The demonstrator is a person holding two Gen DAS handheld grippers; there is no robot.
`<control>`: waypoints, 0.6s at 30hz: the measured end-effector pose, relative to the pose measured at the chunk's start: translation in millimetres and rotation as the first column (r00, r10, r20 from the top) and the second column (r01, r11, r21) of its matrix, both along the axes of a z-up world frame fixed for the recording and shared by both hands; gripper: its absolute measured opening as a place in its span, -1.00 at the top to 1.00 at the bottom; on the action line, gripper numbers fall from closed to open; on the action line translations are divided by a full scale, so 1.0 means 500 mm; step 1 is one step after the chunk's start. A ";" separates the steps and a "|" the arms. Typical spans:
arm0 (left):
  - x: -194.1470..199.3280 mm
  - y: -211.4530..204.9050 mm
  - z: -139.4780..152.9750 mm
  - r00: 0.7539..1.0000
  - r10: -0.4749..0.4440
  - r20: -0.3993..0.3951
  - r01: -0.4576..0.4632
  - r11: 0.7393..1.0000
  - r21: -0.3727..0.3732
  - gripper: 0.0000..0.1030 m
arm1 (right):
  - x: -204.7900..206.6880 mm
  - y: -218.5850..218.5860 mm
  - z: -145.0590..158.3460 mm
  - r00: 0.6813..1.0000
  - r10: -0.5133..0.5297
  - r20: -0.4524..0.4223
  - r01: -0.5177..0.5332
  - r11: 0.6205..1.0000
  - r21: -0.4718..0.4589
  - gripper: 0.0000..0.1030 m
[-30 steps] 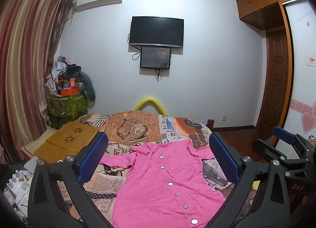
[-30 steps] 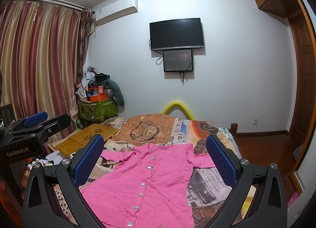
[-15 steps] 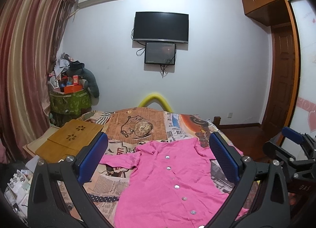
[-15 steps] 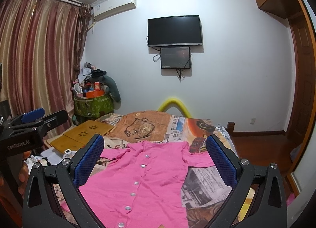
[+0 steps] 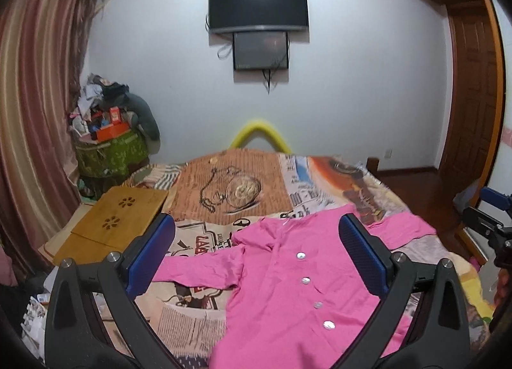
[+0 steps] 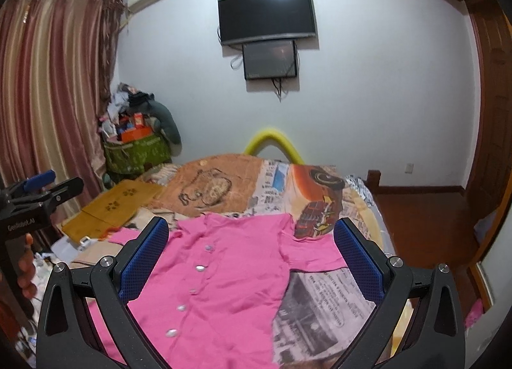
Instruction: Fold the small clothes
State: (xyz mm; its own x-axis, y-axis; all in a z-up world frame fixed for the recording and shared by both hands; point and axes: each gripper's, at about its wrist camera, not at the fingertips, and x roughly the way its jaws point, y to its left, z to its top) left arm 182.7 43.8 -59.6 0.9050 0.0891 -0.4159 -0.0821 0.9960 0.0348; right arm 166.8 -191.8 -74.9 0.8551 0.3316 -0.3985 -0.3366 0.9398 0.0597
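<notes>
1. Pink knit button-front cardigan lies face up and spread flat on the bed with a newspaper-and-pocket-watch print cover, collar toward the far wall, both sleeves out to the sides.
2. Left gripper: blue-padded fingers spread wide, nothing between them; it hangs above the garment's left sleeve and shoulder, not touching.
3. Right gripper: likewise wide open and empty, hovering over the placket and right sleeve.
4. Step in hand, as I judge it: approach, first fold not yet made. Best done by lowering each gripper to its own sleeve cuff, pinching only the top layer near the edge, then carrying the sleeve inward across the button line.
5. Keep lifts low; a soft knit like this will likely sag and drag the body out of square if hauled high.
6. Fabric: fine-ribbed, matte, limp, light creasing along the left sleeve. Buttons small, round, pearly, in one row; avoid clamping on them.
7. Bed cover looks smooth and printed, probably slippery under the knit.
8. Flat bamboo lap tray with flower cut-outs sits at the bed's left edge, apart from the garment.
</notes>
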 end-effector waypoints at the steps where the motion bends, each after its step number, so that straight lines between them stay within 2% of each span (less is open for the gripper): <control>1: 0.031 0.011 -0.009 1.000 -0.001 -0.018 0.001 1.000 -0.003 -1.00 | 0.013 -0.001 -0.006 1.000 -0.005 -0.011 0.005 1.000 -0.011 -0.99; 3: 0.072 0.034 -0.021 0.999 0.007 -0.047 -0.008 1.000 -0.019 -1.00 | 0.044 -0.004 -0.019 0.999 -0.010 -0.036 0.009 1.000 -0.027 -0.99; 6: 0.163 0.076 -0.046 0.990 0.011 -0.138 -0.020 0.998 -0.062 -1.00 | 0.087 -0.016 -0.036 0.997 -0.001 -0.079 -0.001 1.000 -0.026 -0.96; 10: 0.287 0.151 -0.113 0.959 0.050 -0.279 -0.086 0.989 -0.118 -1.00 | 0.162 -0.025 -0.057 0.989 0.003 -0.147 -0.008 0.999 -0.033 -0.84; 13: 0.359 0.196 -0.168 0.934 0.062 -0.352 -0.122 0.981 -0.150 -1.00 | 0.220 -0.032 -0.080 0.979 0.008 -0.203 -0.015 0.999 -0.032 -0.71; 16: 0.411 0.224 -0.219 0.912 0.067 -0.405 -0.140 0.978 -0.155 -1.00 | 0.276 -0.043 -0.112 0.965 0.013 -0.263 -0.020 0.999 -0.025 -0.53; 18: 0.449 0.236 -0.262 0.892 0.072 -0.447 -0.149 0.979 -0.139 -0.92 | 0.320 -0.047 -0.134 0.946 0.024 -0.323 -0.029 1.000 -0.009 -0.38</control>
